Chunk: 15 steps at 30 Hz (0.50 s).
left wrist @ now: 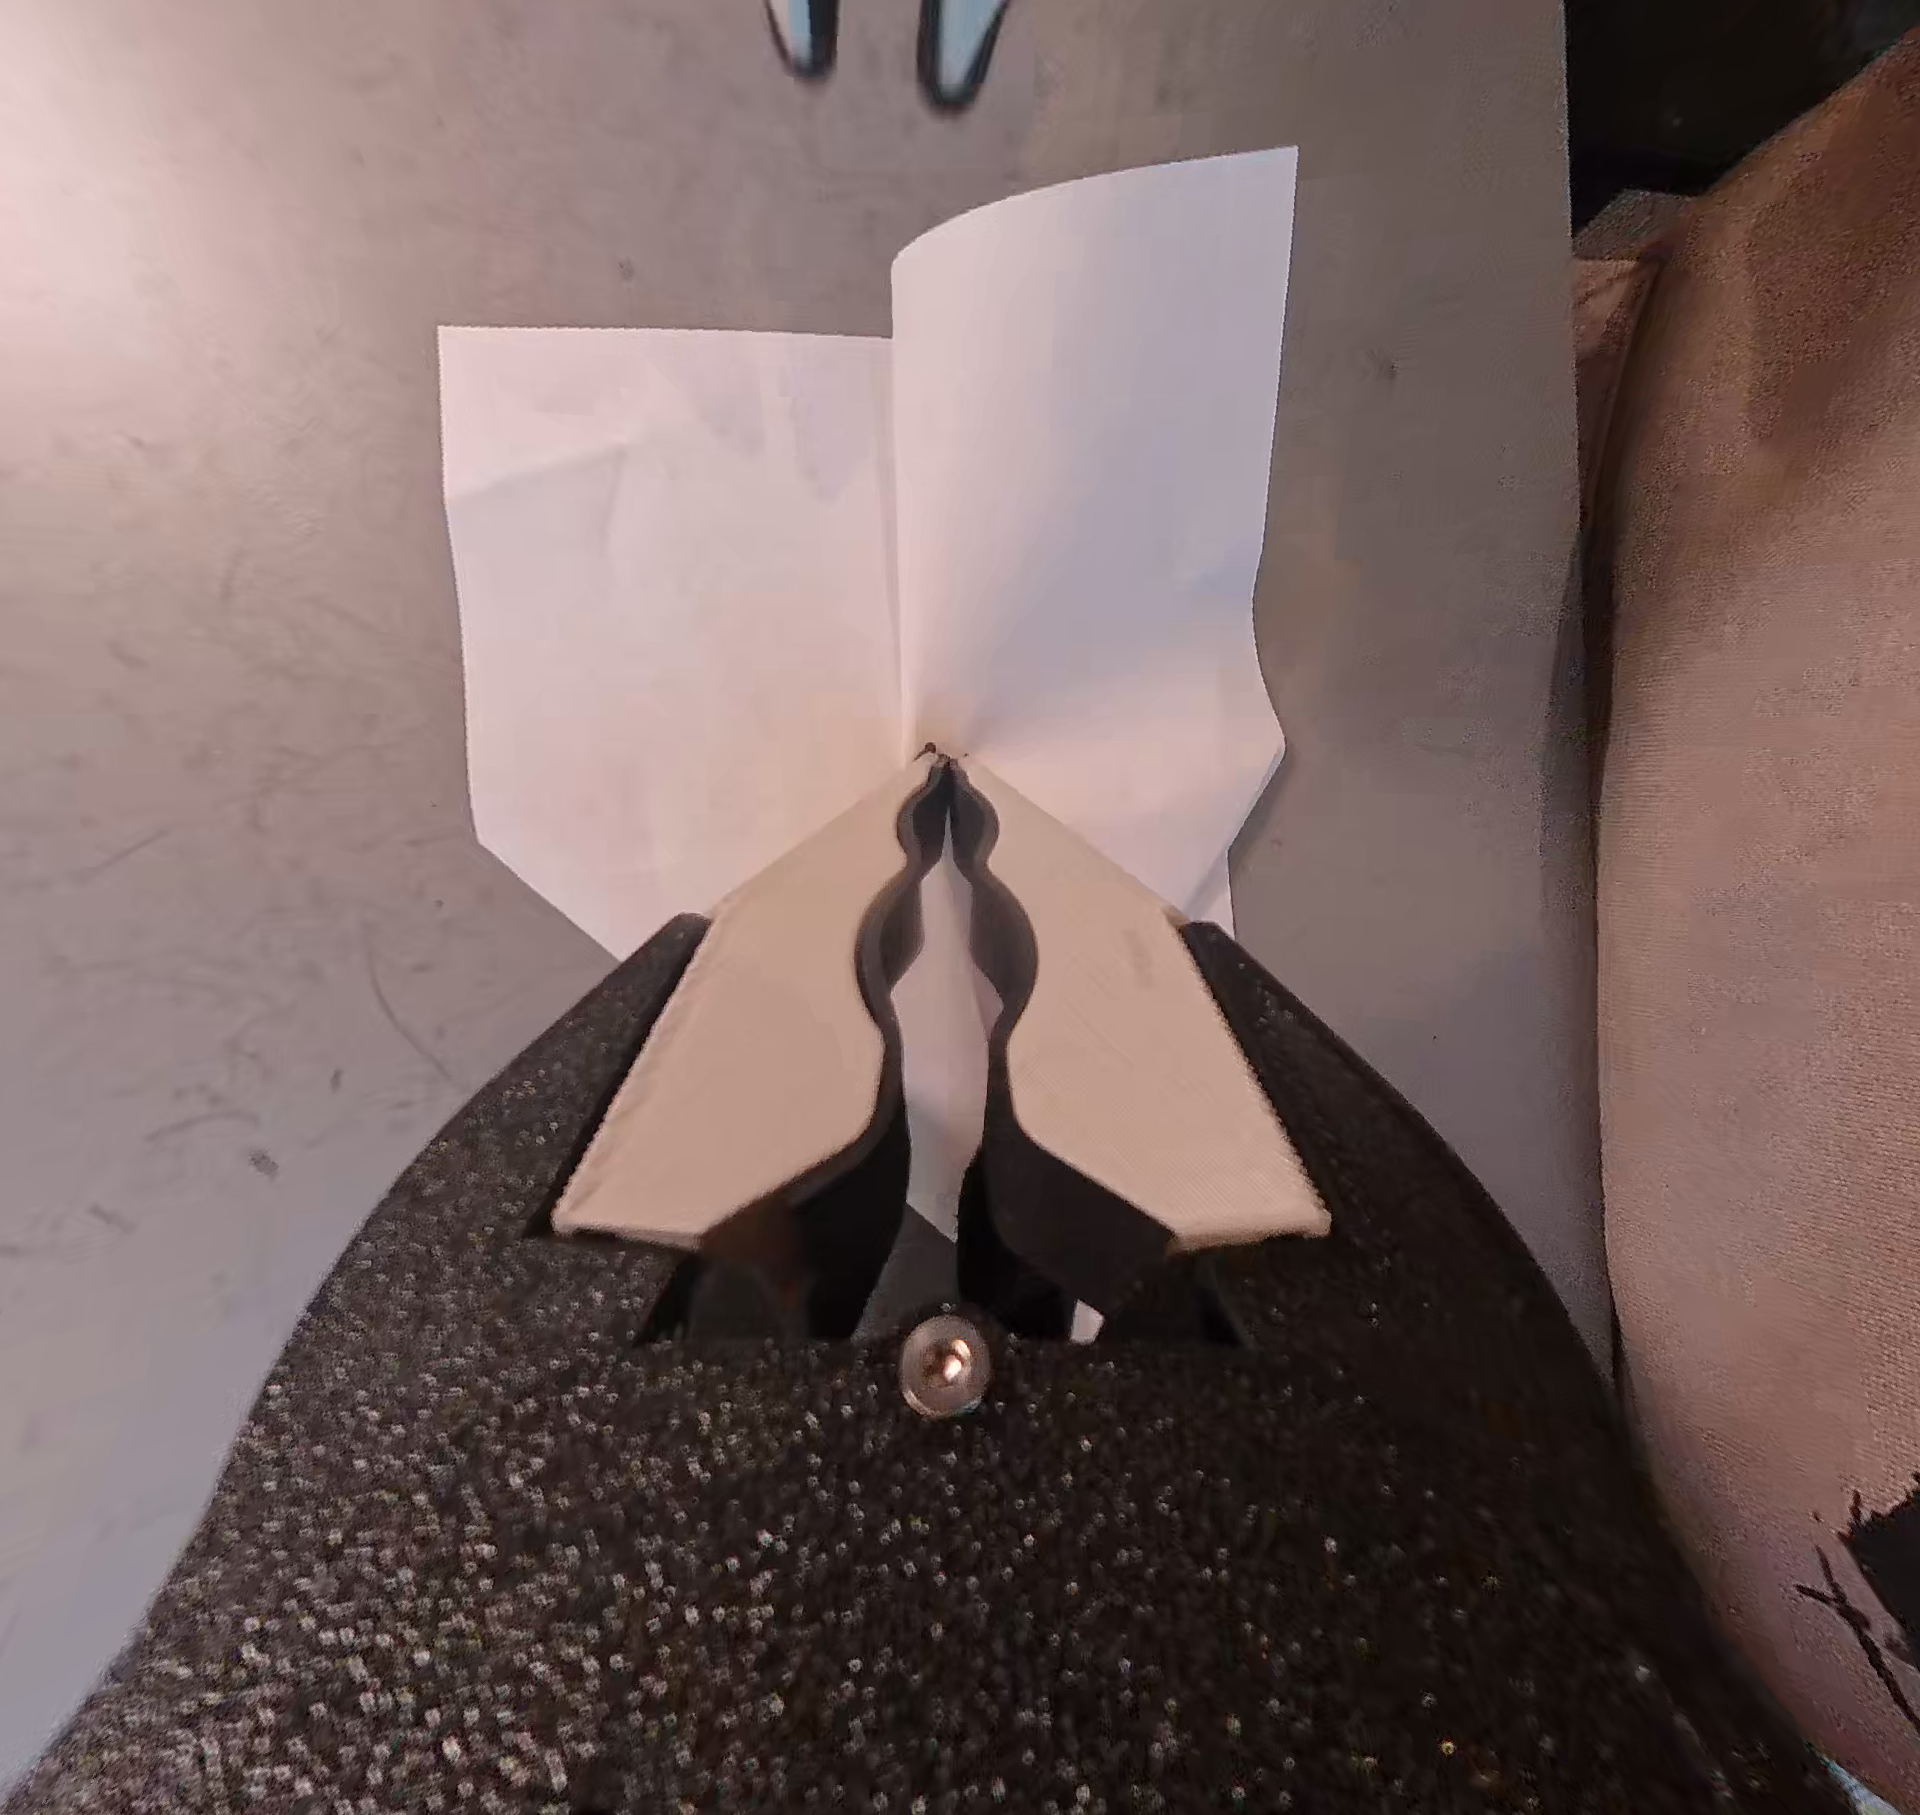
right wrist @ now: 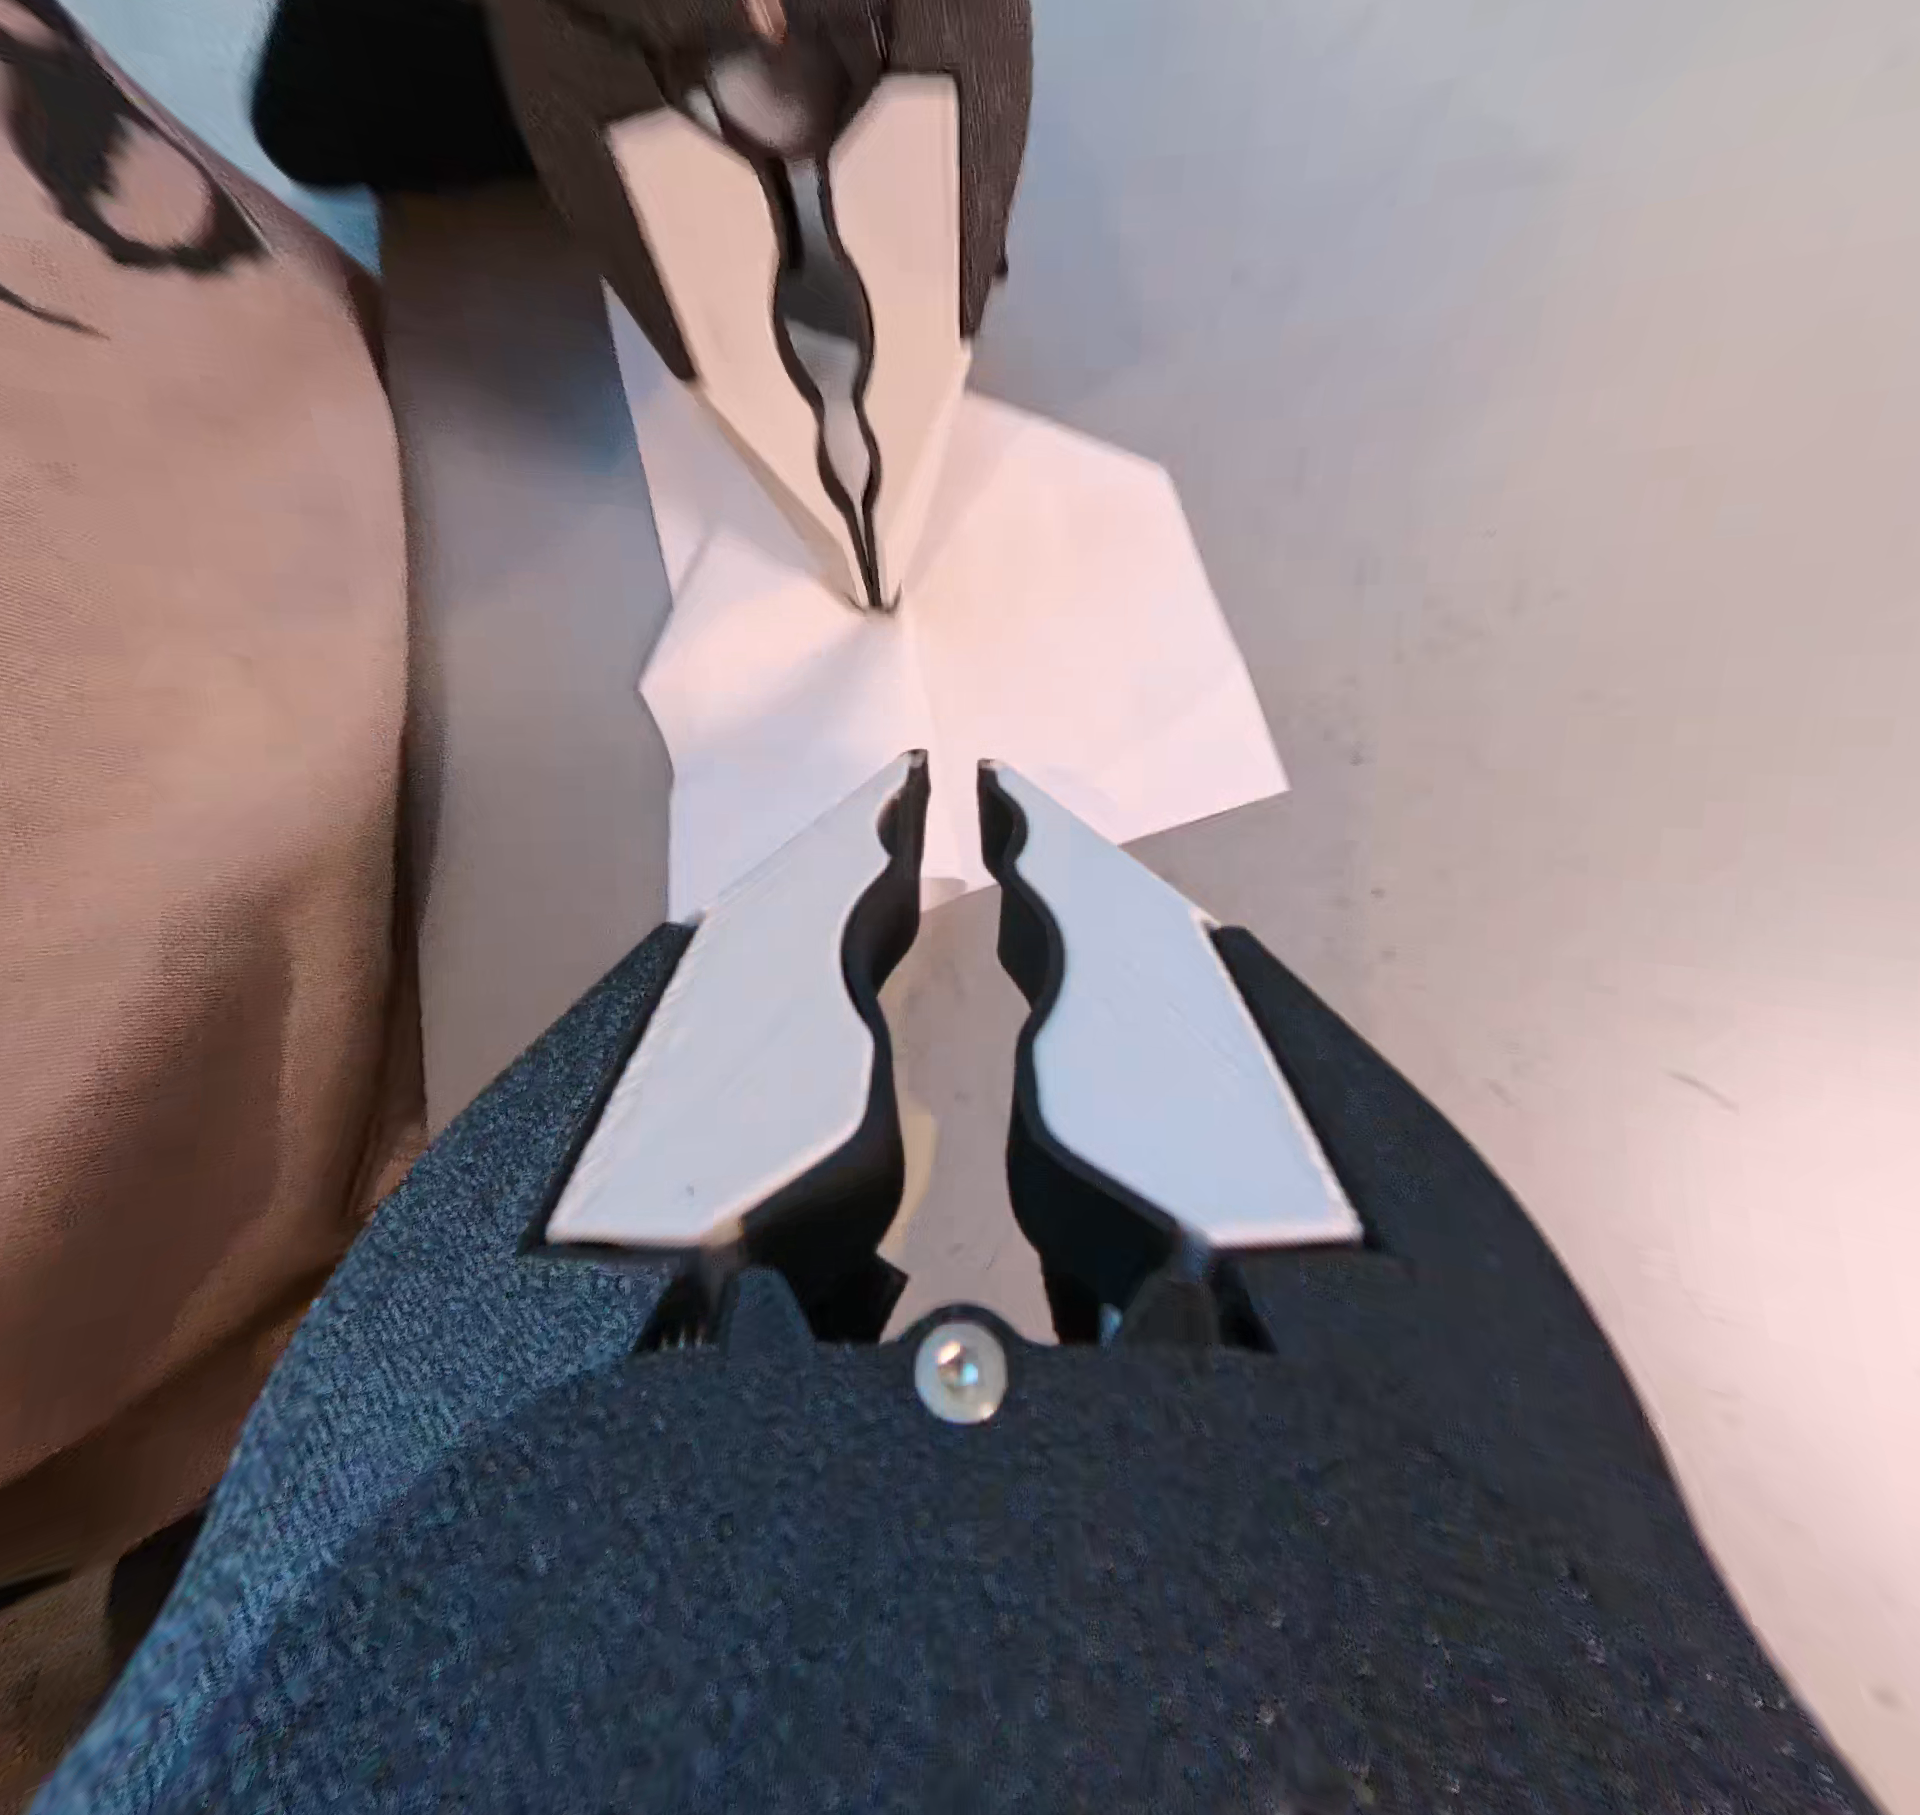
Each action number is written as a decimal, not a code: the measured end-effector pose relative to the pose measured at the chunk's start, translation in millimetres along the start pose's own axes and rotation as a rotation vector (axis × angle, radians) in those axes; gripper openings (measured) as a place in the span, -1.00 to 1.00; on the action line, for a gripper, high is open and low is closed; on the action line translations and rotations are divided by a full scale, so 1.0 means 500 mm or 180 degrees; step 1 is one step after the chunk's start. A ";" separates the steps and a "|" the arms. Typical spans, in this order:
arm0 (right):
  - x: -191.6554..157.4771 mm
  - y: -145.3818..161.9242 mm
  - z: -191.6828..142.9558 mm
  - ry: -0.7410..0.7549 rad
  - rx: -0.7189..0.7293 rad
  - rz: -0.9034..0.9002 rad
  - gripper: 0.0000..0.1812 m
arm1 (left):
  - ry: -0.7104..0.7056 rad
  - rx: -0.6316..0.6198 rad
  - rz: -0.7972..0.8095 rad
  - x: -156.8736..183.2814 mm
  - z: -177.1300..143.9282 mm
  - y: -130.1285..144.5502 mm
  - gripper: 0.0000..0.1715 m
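White paper (left wrist: pixel 675 560) lies on a grey table (left wrist: pixel 208 622), one half curling up. Tan cloth (left wrist: pixel 1766 726) sits along one table edge — the other side is bare. The left gripper (left wrist: pixel 943 778) pinches the paper's middle, jaws pressed together. The right gripper (right wrist: pixel 951 768) hangs just over the paper's edge — jaws a little apart, holding nothing.

paper sheet (left wrist: pixel 727 560): 1 | tool: 2, left tool (left wrist: pixel 940 778), right tool (right wrist: pixel 951 763) | table (left wrist: pixel 260 622): 1
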State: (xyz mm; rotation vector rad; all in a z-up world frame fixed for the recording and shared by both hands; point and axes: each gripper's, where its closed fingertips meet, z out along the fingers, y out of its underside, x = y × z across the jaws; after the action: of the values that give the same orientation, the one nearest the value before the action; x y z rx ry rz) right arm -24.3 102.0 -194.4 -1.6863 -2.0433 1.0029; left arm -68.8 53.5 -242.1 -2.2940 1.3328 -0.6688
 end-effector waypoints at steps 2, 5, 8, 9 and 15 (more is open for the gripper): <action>0.002 0.031 0.046 -0.0065 -0.0328 0.0025 -0.91 | 0.0026 0.0068 -0.0032 0.000 0.000 0.000 -1.00; -0.008 0.052 0.074 -0.0239 -0.0526 0.0117 -0.77 | 0.0054 0.0155 -0.0067 0.001 -0.001 0.001 -1.00; -0.008 0.055 0.076 -0.0109 -0.0646 -0.0098 -0.76 | 0.0112 0.0266 -0.0136 0.001 -0.002 0.000 -1.00; -0.007 0.055 0.077 -0.0040 -0.0692 -0.0173 -0.76 | 0.0133 0.0297 -0.0168 0.001 -0.002 -0.001 -1.00; -0.004 0.056 0.079 0.0148 -0.0760 -0.0244 -0.78 | 0.0220 0.0703 -0.0295 0.022 -0.068 -0.026 -0.81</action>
State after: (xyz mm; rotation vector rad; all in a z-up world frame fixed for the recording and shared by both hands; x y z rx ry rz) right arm -28.1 89.2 -241.1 -1.7097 -2.2525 0.7120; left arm -75.1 46.3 -205.5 -2.1815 1.1251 -0.8866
